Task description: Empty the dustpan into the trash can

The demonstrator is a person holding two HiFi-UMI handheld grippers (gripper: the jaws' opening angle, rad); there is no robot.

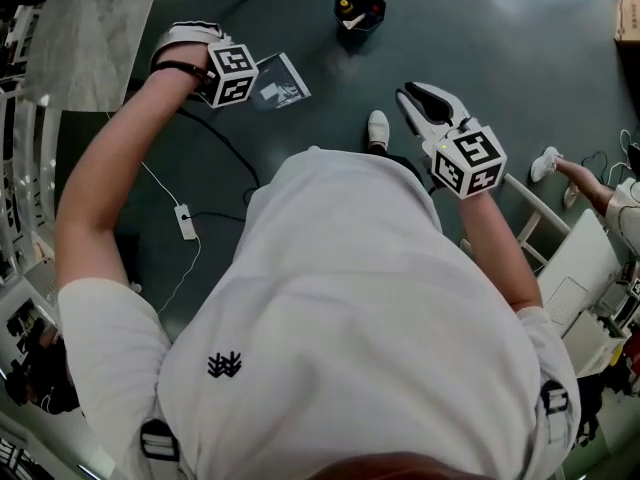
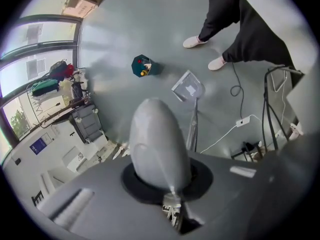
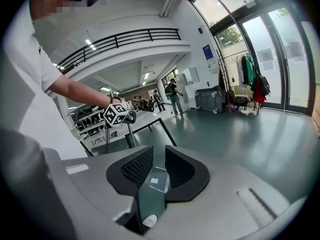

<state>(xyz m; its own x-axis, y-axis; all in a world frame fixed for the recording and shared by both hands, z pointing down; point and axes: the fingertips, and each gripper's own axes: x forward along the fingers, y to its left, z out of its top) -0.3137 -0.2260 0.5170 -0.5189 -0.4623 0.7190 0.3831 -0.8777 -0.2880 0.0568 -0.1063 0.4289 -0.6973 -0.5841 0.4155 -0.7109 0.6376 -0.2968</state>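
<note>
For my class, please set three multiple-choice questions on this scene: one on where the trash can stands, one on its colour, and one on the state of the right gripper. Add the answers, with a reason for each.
1. Where is the trash can?
A. Held up in the air
B. On the floor, apart from the dustpan
C. Inside the dustpan

2. What colour is the trash can?
A. White
B. Dark blue-green
C. Yellow

3. How is the right gripper?
A. Shut on the dustpan's handle
B. Shut on the trash can's rim
C. Open and empty

Answers:
1 B, because bare floor shows between them in the head view.
2 B, as the head and left gripper views show.
3 C, because its pads stand apart with nothing between them.
</note>
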